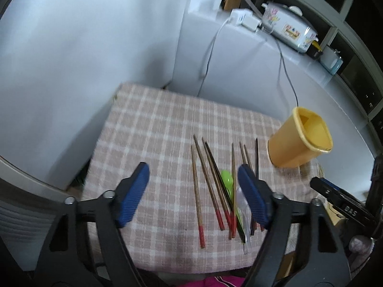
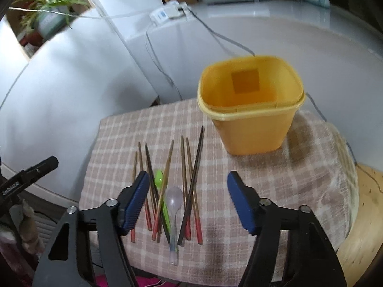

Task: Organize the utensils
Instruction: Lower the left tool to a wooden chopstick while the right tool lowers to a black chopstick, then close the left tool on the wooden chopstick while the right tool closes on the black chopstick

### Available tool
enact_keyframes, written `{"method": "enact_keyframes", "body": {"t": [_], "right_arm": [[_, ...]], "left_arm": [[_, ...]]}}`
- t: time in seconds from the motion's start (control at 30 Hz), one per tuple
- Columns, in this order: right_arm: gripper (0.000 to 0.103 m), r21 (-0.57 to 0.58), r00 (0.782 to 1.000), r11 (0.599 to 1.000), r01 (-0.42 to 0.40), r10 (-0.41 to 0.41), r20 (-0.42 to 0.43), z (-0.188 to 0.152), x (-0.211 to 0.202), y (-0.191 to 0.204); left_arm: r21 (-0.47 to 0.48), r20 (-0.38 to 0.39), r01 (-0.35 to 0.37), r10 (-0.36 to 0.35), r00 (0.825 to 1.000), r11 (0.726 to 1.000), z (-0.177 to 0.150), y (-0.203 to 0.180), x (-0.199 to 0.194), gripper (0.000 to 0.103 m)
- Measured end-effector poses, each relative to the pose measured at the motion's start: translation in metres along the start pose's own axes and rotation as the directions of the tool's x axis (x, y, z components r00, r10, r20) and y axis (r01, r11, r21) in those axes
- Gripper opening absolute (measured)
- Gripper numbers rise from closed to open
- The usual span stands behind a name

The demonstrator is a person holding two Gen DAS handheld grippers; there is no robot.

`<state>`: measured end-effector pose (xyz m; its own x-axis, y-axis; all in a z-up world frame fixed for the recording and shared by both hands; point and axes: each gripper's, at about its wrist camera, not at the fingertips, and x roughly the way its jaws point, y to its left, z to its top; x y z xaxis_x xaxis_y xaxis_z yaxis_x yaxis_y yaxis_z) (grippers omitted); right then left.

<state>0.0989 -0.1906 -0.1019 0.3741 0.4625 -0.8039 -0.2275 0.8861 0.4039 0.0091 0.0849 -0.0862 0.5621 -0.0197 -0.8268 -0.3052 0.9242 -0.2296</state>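
Blue-padded and spread wide, the left gripper [image 1: 192,189] is hovering over the near edge of the checked cloth [image 1: 148,129] with nothing between its pads, and the right gripper [image 2: 188,199] is hanging just as open and empty, so both look poised for a first pick rather than carrying anything. Lying fanned on the cloth just ahead of them are the chopsticks [image 2: 191,181], red ends pointing toward the grippers, probably so a thick end is easiest to pinch. A green spoon [image 2: 159,179] and a clear spoon [image 2: 174,201] are resting among the sticks, overlapping some, which is likely making a clean single grab awkward. Beyond them, near but apart from the pile, the yellow bin [image 2: 249,110] is standing upright, open and empty, seemingly waiting to receive everything. Farther back, a cable [image 1: 284,71] is trailing down behind the bin from a white adapter [image 1: 241,18] beside a rice cooker [image 1: 287,26].
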Motion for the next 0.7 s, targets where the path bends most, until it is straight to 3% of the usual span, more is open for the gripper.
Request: {"method": "enact_keyframes", "body": {"t": [0.13, 0.43, 0.7], "right_arm": [[0.042, 0.012, 0.996, 0.999, -0.033, 0.034, -0.084, -0.002, 0.024, -0.004], [0.016, 0.096, 0.983, 0.995, -0.041, 0.057, -0.176, -0.007, 0.068, -0.007], [0.016, 0.125, 0.979, 0.992, 0.001, 0.025, -0.205, -0.010, 0.094, -0.007]], "left_arm": [[-0.070, -0.078, 0.043, -0.048, 0.996, 0.997, -0.008, 0.014, 0.024, 0.053], [-0.085, -0.210, 0.077, -0.093, 0.973, 0.993, -0.019, 0.023, 0.074, 0.034], [-0.082, -0.284, 0.095, -0.114, 0.952, 0.992, -0.027, 0.021, 0.112, 0.027]]}}
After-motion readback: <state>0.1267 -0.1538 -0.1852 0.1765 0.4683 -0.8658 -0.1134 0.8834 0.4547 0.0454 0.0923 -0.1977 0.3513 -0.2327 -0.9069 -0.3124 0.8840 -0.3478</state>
